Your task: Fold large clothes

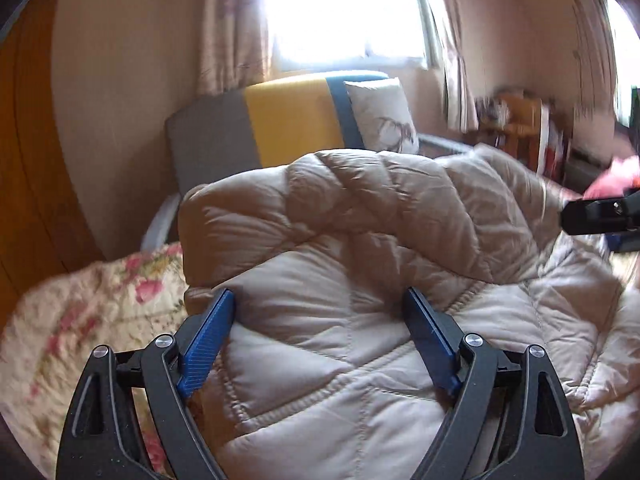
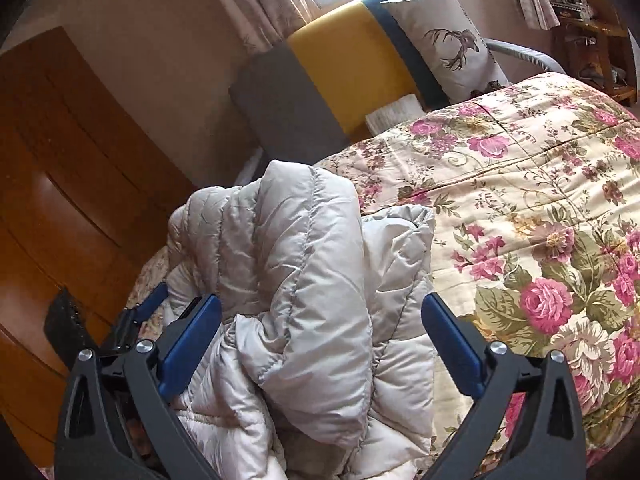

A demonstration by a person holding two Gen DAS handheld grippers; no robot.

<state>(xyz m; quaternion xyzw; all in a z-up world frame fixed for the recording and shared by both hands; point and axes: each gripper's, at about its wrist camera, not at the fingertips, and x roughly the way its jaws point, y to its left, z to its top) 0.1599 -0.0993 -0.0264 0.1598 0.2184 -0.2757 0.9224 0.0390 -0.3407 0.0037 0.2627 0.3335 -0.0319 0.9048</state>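
Bedroom, daylit. Floral quilt point(image 2: 532, 208) across the bed, cream ground with pink roses and green leaves, stitched in long seams. Behind it a padded headboard point(image 2: 320, 84) in grey, mustard and teal blocks, with a white cushion point(image 2: 448, 44) printed with a stag's head leaning against it. Above, a window point(image 1: 344, 12) blown out to white, flanked by pale patterned curtains point(image 1: 232, 28). To the left a glossy orange-brown wooden door point(image 2: 68, 184); far right a cluttered wooden shelf point(image 2: 592, 36), blurred.

Puffer jacket point(image 2: 304, 280) heaped at the near left part of the quilt: pale beige-grey, slick sheen, quilted in puffy panels with diagonal and straight stitching, folded over itself in thick rolls. Lower part cut off by the frame edge; sleeves and collar hard to pick out among the folds.

Left gripper point(image 1: 318, 300) spread wide, blue ribbed pads either side of a jacket panel, black arms below; possibly touching the fabric, though contact is not clear. Right gripper point(image 2: 322, 308) likewise spread wide, blue pads flanking the bunched jacket, nothing pinched. In the left wrist view, only a black tip of the right gripper at the far right edge, beside a blurred pink shape.
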